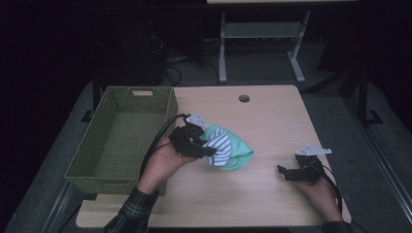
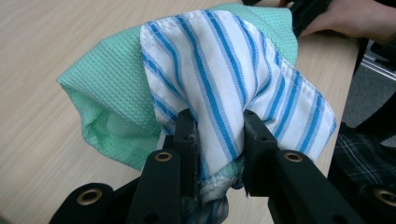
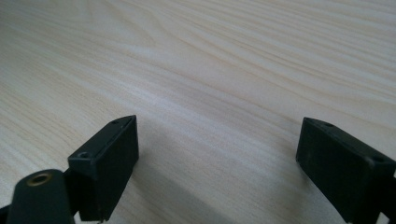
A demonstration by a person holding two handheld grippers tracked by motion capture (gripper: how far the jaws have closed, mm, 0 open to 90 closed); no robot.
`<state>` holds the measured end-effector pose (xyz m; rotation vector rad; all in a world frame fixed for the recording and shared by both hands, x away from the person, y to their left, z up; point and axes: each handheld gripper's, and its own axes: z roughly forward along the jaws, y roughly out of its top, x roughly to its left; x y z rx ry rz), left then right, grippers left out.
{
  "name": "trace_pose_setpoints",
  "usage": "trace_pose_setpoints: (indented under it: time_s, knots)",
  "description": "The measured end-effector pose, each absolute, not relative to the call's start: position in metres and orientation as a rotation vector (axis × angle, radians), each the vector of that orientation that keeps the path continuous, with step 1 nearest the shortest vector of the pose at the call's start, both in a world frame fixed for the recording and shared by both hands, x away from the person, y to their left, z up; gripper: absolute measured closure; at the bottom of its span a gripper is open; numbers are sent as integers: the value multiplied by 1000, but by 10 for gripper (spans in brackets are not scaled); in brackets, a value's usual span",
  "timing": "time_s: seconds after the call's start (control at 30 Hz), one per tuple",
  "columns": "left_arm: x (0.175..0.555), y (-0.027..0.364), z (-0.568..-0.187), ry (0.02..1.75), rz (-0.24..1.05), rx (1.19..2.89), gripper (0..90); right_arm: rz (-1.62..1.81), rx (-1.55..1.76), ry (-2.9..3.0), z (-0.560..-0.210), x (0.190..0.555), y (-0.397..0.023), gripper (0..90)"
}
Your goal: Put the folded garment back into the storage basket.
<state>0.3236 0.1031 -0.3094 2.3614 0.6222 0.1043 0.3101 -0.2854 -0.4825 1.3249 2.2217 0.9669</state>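
Between black jaws, striped cloth [image 2: 219, 79] (unlabelled)

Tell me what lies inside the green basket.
The green basket shows only its own woven floor and walls in the high view. The strip of floor right behind its near wall is hidden by that wall.

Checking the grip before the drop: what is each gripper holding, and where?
Left gripper pinches the striped cloth at a bunched fold; right gripper holds nothing.
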Motion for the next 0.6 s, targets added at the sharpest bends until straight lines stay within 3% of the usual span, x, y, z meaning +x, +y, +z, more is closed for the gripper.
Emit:
trace_pose_setpoints:
  time_s: [0.6]
  knots:
    - [335,161,-298,805,222,2291,708,949,1346,2217,-483,311,-285,74]
